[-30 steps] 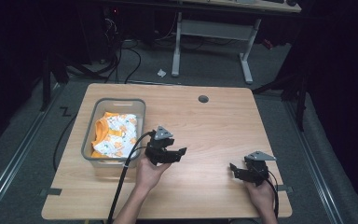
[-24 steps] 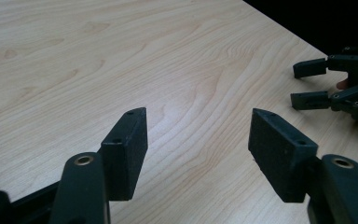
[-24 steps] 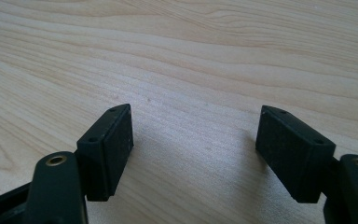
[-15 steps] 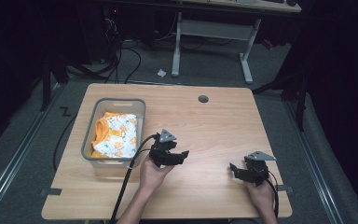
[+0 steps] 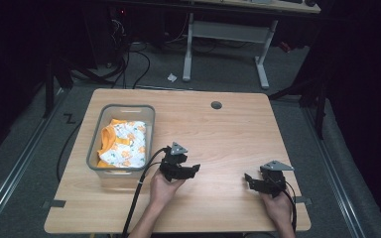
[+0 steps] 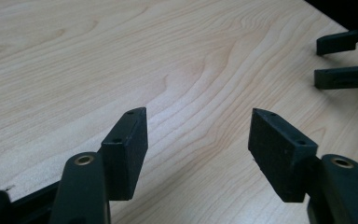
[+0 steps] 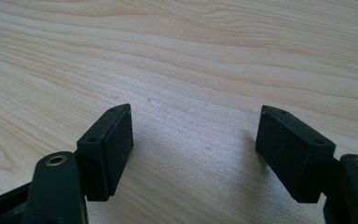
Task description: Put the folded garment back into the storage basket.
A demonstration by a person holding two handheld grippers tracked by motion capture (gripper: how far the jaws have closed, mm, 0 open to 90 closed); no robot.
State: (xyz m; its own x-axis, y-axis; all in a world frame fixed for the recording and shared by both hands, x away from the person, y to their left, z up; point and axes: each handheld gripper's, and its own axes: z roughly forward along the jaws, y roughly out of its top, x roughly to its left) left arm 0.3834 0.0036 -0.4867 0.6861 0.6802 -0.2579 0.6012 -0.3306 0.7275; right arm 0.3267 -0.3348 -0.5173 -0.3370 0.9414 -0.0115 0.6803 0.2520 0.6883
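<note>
Both the left gripper (image 6: 198, 140) and right gripper (image 7: 196, 140) are being held with fingers released over the light wooden tabletop (image 5: 228, 134).

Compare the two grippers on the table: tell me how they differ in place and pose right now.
The left gripper sits near the table's middle, close beside the clear bin holding the orange-and-white cloth; the right gripper sits toward the table's right front, far from the bin. The left gripper points rightward, toward the right gripper; the right gripper points leftward, back at it. Shared: both have their jaws wide open, hold nothing, and face bare wooden table.
</note>
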